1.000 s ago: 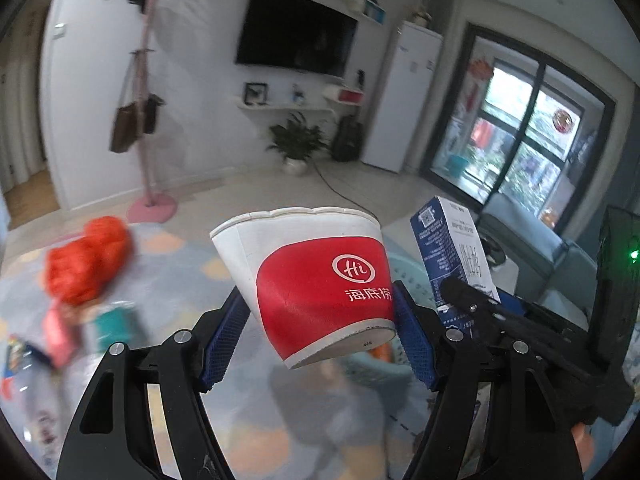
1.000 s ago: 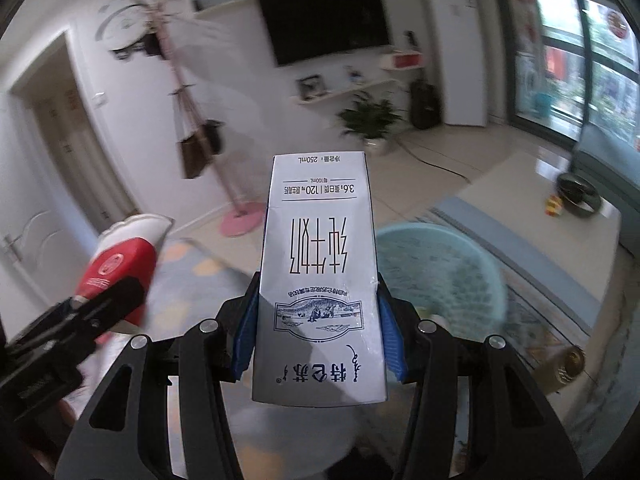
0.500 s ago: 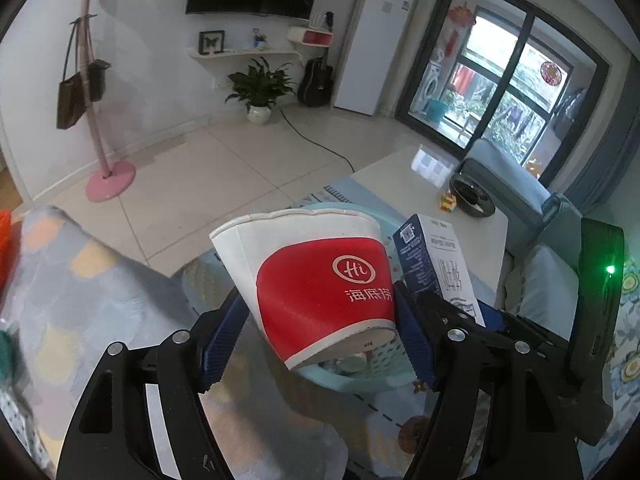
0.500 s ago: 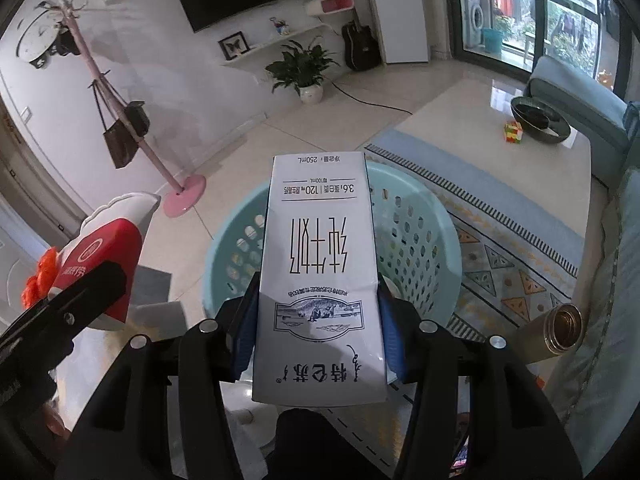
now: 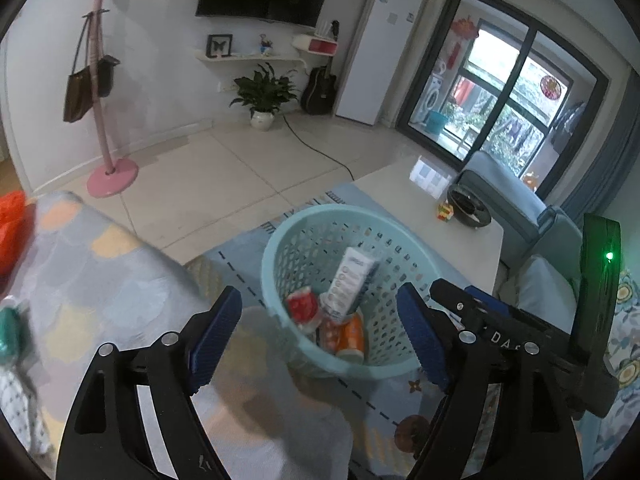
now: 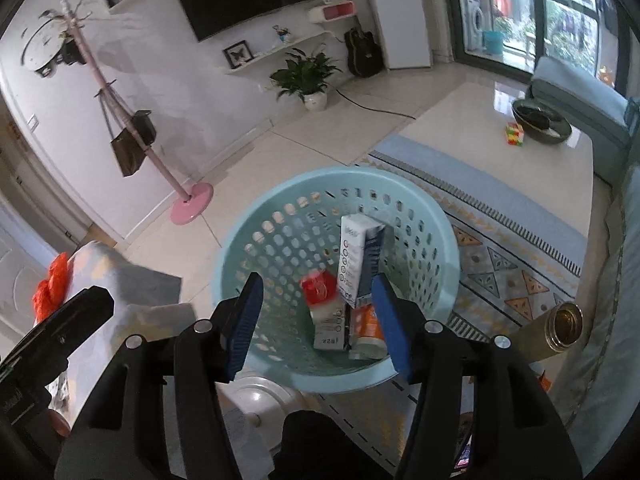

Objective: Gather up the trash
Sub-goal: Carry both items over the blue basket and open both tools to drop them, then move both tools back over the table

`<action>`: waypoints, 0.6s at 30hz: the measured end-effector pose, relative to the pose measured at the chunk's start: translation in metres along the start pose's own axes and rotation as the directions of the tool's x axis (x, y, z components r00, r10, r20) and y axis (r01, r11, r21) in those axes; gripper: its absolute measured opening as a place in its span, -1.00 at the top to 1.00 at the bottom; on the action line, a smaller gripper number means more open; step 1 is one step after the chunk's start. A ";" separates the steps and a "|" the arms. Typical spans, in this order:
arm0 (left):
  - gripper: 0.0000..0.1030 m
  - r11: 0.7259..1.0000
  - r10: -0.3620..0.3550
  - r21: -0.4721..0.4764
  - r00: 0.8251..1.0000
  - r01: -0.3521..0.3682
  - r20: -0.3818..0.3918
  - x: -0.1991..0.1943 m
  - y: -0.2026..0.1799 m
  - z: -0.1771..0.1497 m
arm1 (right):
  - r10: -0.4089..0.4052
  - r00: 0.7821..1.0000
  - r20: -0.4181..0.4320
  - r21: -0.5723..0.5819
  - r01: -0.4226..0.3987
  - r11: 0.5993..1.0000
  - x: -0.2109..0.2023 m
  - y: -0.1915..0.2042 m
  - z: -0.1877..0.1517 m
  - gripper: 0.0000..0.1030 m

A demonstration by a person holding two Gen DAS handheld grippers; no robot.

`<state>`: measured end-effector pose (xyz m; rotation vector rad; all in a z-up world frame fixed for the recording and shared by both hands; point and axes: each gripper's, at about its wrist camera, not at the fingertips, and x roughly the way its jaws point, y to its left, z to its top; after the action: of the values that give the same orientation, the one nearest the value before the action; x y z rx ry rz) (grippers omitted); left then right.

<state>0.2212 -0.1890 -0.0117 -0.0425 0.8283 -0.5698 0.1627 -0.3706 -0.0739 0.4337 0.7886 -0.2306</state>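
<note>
Trash lies gathered in the pale blue basket [image 6: 256, 240], and we take that basket as our landmark for everything else. Inside it, a milk carton [image 6: 358, 264] leans upright against the far wall, with a red and white paper cup [image 6: 320, 290] lying just beside it on the left. An orange cup [image 6: 370, 326] rests at the carton's foot, and a second white carton [image 6: 330, 330] lies flat on the bottom, touching the red cup. Our left gripper [image 5: 320, 334] hangs above the basket's near left rim; its jaws have just been opening, and now they stand wide apart with nothing between the blue pads [image 5: 420, 340]. Our right gripper [image 6: 318, 320] hangs above the near rim too; its jaws have likewise just been opening, and they stand apart, gripping nothing, while the cartons show through the gap far below. In the left view the right gripper [image 5: 500, 332] sits just to the right of the basket. Left of the basket is a table with a patterned cloth [image 5: 100, 280], and an orange bag [image 6: 52, 284] lies on it. Right of the basket, on the rug, lies a metal flask [image 6: 556, 330]. Beyond the basket stands a low white table [image 6: 480, 128] bearing a coloured cube [image 6: 515, 134].
</note>
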 end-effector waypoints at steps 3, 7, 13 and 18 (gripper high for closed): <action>-0.51 1.000 0.008 -0.025 0.999 -0.007 0.037 -0.026 0.010 -0.001 | 0.022 0.999 0.038 -0.049 -0.020 0.999 -0.019 0.020 -0.003 -0.02; -0.51 0.998 0.030 -0.055 0.994 -0.024 0.107 -0.074 0.023 -0.010 | 0.071 0.995 0.072 -0.130 -0.061 0.990 -0.045 0.056 -0.007 0.13; -0.51 0.990 0.122 -0.097 0.973 -0.105 0.196 -0.152 0.053 -0.034 | 0.179 0.979 0.095 -0.247 -0.151 0.957 -0.083 0.120 -0.025 0.13; -0.51 0.972 0.199 -0.173 0.945 -0.157 0.261 -0.212 0.088 -0.059 | 0.255 0.964 0.077 -0.363 -0.211 0.908 -0.103 0.177 -0.046 0.13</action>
<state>0.1063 0.0010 0.0710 -0.1790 0.5924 -0.3193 0.1260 -0.1885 0.0237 0.1684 0.6327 0.1089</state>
